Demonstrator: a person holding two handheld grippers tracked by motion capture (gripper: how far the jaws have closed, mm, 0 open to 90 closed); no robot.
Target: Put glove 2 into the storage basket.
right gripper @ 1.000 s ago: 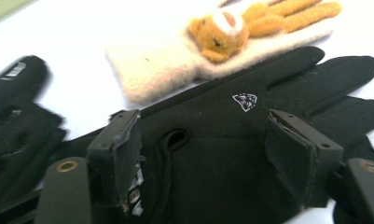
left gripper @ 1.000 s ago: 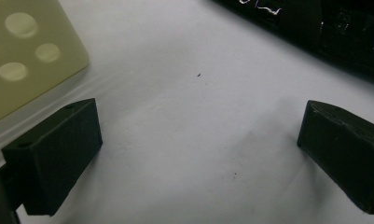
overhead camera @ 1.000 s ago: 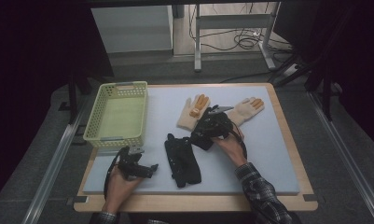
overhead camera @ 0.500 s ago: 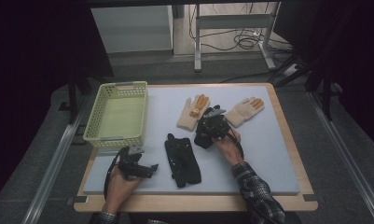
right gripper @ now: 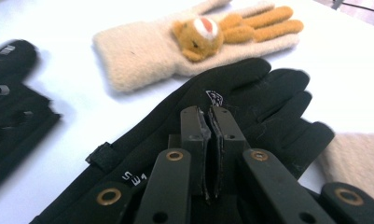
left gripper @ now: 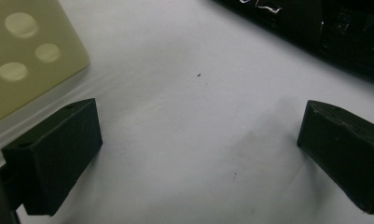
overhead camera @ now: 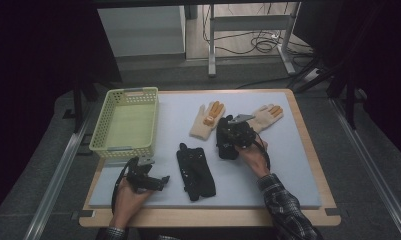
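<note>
Right tool (right gripper: 208,154) pinches black glove (right gripper: 250,100); left tool (overhead camera: 147,178) rests level, agape

Your table (overhead camera: 308,165): pale mat on wood top. Yellow-green basket (overhead camera: 125,125) at far left corner; two cream gloves (overhead camera: 206,120) (overhead camera: 266,116) toward far edge; two black gloves (overhead camera: 195,171) (overhead camera: 225,145) mid-table.
</note>
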